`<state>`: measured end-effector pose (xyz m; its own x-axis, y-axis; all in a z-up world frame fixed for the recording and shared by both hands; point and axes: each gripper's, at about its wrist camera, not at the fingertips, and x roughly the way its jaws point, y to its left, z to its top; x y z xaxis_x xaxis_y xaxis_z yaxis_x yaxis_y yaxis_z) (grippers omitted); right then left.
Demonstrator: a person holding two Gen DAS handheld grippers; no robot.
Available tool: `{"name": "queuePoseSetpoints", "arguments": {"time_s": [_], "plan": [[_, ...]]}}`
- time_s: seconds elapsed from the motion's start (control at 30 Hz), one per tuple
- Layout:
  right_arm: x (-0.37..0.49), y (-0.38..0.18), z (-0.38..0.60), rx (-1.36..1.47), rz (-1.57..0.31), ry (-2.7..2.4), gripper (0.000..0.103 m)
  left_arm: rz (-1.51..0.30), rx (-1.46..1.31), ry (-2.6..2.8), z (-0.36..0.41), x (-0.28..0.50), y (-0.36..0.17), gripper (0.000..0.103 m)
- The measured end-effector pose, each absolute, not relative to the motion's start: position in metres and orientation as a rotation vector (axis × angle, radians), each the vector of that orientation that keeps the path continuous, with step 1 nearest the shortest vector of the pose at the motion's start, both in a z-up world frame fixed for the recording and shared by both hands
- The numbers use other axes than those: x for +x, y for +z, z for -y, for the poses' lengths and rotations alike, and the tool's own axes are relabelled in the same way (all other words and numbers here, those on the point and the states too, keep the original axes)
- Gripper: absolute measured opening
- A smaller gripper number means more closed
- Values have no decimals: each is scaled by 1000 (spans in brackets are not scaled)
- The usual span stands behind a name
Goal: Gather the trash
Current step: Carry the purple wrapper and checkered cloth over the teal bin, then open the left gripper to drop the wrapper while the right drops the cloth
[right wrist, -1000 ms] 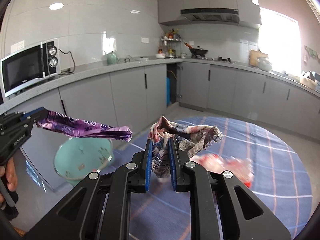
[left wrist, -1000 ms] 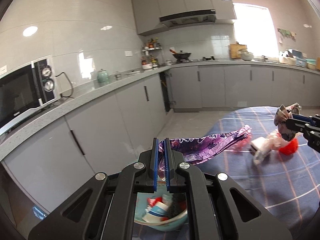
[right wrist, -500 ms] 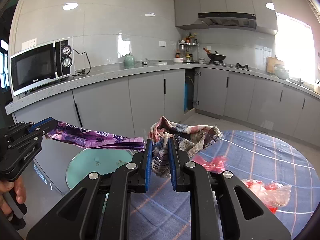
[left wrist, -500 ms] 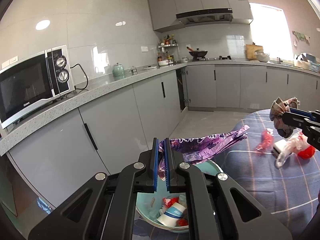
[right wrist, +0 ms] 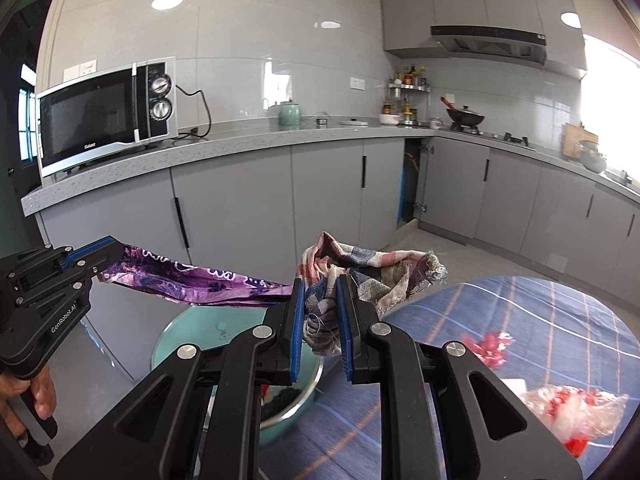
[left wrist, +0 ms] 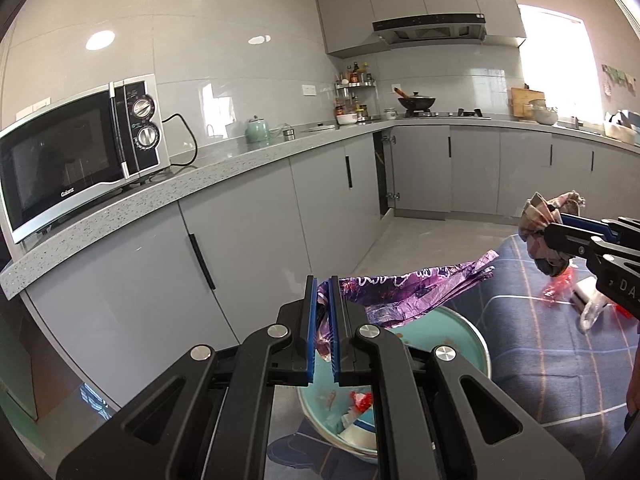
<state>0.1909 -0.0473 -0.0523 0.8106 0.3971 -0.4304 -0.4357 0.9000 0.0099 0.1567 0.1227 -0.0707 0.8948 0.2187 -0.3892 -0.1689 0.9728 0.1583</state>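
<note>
Purple wrapper (left wrist: 416, 292) stretches above the teal bin (left wrist: 460, 332), beside the checked rag (right wrist: 360, 272).

Black hand-held gripper (left wrist: 322, 328), blue pads (left wrist: 309, 328)

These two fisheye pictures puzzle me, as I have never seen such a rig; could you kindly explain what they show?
A person holds two hand-held grippers, each with a camera looking along its blue fingers. In the left view, the left gripper is shut on a purple wrapper above a teal bowl that already holds scraps. In the right view, the right gripper is shut on a checked rag. A red-and-clear plastic bag lies on the blue plaid tablecloth.
</note>
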Motion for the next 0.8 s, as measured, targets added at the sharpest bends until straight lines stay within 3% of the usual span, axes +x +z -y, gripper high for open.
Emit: {"name": "queuePoseSetpoints", "arguments": {"time_s": [0.8], "plan": [[211,-84,2,-129,-512,529,17,-454,99,254,-143,173,-82,7]]}}
